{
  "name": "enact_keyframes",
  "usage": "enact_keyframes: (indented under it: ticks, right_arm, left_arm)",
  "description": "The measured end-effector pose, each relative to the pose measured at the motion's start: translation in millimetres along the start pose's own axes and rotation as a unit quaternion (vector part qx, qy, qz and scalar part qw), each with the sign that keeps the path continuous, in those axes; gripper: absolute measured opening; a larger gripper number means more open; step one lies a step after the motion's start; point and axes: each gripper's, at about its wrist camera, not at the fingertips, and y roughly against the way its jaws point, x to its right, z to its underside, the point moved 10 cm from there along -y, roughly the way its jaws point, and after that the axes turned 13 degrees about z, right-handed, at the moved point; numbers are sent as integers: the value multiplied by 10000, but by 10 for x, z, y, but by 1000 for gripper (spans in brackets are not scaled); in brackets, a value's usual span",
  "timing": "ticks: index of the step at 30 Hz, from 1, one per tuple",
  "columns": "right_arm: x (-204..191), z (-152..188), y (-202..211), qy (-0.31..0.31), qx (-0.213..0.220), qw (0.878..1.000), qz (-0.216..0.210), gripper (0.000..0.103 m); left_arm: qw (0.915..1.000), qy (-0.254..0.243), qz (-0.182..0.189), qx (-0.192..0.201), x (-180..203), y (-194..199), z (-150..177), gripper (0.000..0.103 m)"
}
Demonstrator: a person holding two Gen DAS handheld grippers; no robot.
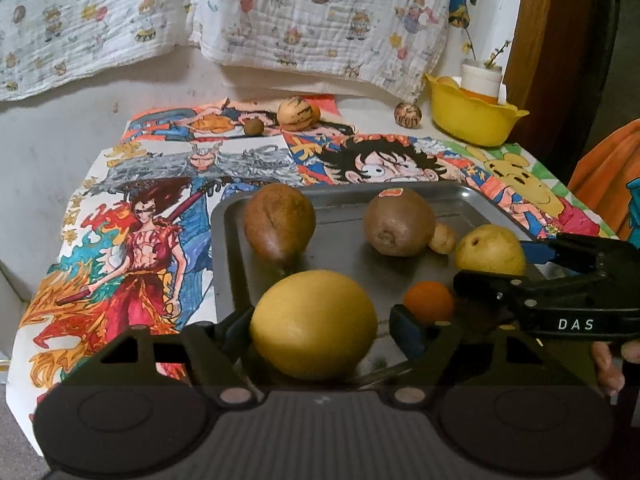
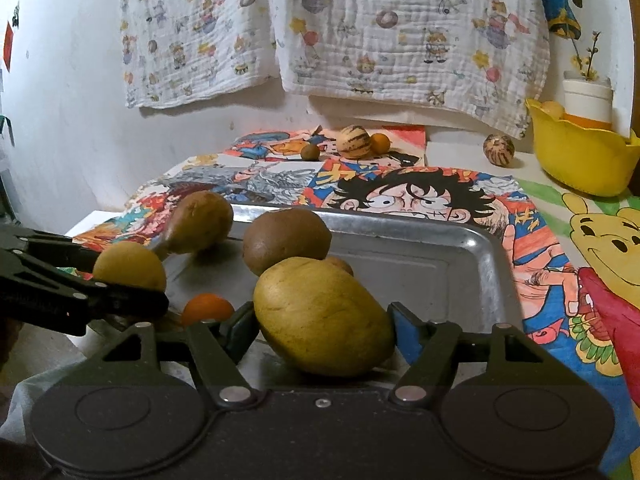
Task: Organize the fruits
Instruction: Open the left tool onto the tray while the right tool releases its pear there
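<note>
tray [image 1: 340, 248] already loaded. your left gripper [image 1: 324, 326] spread around round yellow fruit [image 1: 314, 324], right gripper [image 2: 320, 322] spread around yellow mango [image 2: 320, 316], long axis slanting across jaws. both look released.

My own left gripper body hides the underside of the big yellow fruit [image 1: 314, 324]. At three o'clock an orange cloth [image 1: 604, 176] runs off the edge. What fills the yellow bowl [image 2: 580, 160] at two o'clock, I cannot tell.
</note>
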Motion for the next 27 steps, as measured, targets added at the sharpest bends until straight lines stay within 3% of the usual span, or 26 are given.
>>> enact_keyframes:
  ticks: [7,14,27]
  right_arm:
    - [-23,17,169,-215,193,9995,-141,88]
    - [-119,85,423,8,494,9986,-167,102]
    - [-166,266,521,231,96,9997,18,102]
  left_arm:
    - [9998,-41,-101,142,31,149,75,98]
    - [9998,72,-162,115,-11,345,178,102]
    - [9978,-119,-418,-493,-244,438,495,103]
